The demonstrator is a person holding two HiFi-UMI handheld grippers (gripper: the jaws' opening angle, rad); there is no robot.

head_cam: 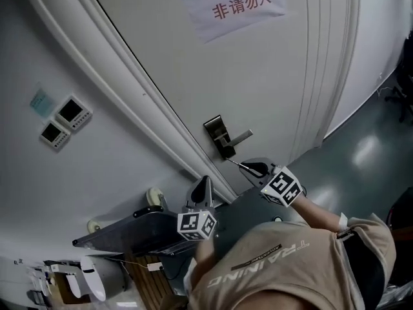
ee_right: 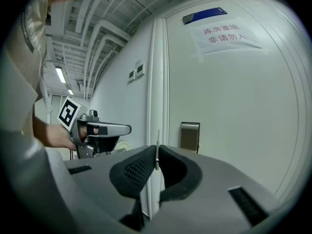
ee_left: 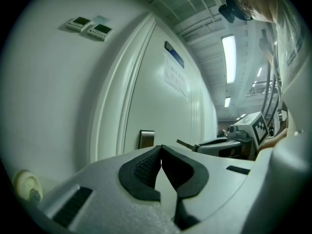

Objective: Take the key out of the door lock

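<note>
The white door (head_cam: 258, 76) carries a dark lock plate (head_cam: 220, 136) with a lever handle (head_cam: 240, 136). My right gripper (head_cam: 248, 168) is just below and right of the plate, shut on the key (head_cam: 233, 163), whose thin blade points toward the lock but stands clear of it. In the right gripper view the key's blade (ee_right: 157, 149) sticks up between the closed pads, with the lock plate (ee_right: 189, 136) beyond. My left gripper (head_cam: 205, 185) hangs lower left, shut and empty, its pads (ee_left: 148, 165) meeting. The right gripper (ee_left: 196, 147) and key (ee_left: 184, 144) show from the left gripper view.
A paper notice (head_cam: 235, 2) hangs on the door. Two small wall panels (head_cam: 64, 121) sit left of the door frame (head_cam: 129, 89). A dark cart (head_cam: 129, 234) stands below the left gripper. Green floor (head_cam: 361, 154) lies to the right.
</note>
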